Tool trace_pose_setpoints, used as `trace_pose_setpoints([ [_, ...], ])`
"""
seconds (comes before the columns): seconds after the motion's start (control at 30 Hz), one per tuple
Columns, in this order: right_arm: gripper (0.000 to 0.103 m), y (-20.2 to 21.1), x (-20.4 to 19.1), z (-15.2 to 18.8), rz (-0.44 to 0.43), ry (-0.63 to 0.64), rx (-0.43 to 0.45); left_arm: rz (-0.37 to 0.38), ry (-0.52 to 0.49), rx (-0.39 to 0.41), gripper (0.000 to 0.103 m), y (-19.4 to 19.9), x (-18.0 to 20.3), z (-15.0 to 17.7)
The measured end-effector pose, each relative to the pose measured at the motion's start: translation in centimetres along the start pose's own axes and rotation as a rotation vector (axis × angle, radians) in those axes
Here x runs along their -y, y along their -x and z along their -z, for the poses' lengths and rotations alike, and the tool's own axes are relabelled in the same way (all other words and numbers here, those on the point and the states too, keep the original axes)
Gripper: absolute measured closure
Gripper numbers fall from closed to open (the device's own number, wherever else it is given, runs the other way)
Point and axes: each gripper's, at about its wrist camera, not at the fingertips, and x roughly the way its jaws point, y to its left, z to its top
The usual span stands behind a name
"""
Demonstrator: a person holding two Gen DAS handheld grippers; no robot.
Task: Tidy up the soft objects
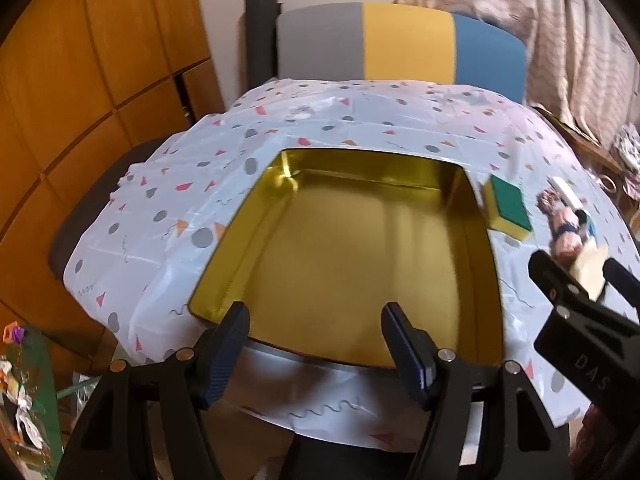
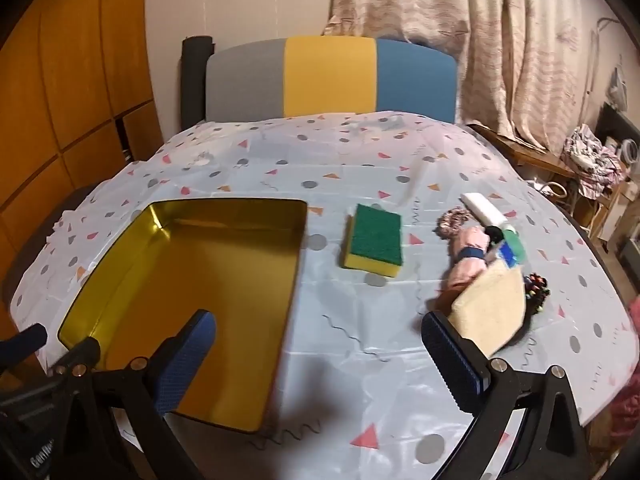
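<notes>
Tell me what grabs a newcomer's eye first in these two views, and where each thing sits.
The shiny gold tin stands out first, lying open on the left of the patterned tablecloth. Just right of it lies a green-and-yellow sponge, and farther right a heap of soft things, with a beige sponge nearest the right gripper. Behind the table, a chair back striped grey, yellow and blue draws the eye.

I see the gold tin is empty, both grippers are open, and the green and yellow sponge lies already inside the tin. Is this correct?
Not quite. The sponge is not inside the tin; it lies on the tablecloth just to the right of it, as the right wrist view shows. The rest holds: the tin is empty, and the left gripper and right gripper are both open.
</notes>
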Motion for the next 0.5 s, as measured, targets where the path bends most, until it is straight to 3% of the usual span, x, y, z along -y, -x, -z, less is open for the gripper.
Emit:
trace_pose_setpoints([
  [0.5,0.000,4.5,2.9,0.9,0.096,-0.041,0.070,0.055,-0.053,0.059,0.034,2.8,2.4,0.8],
])
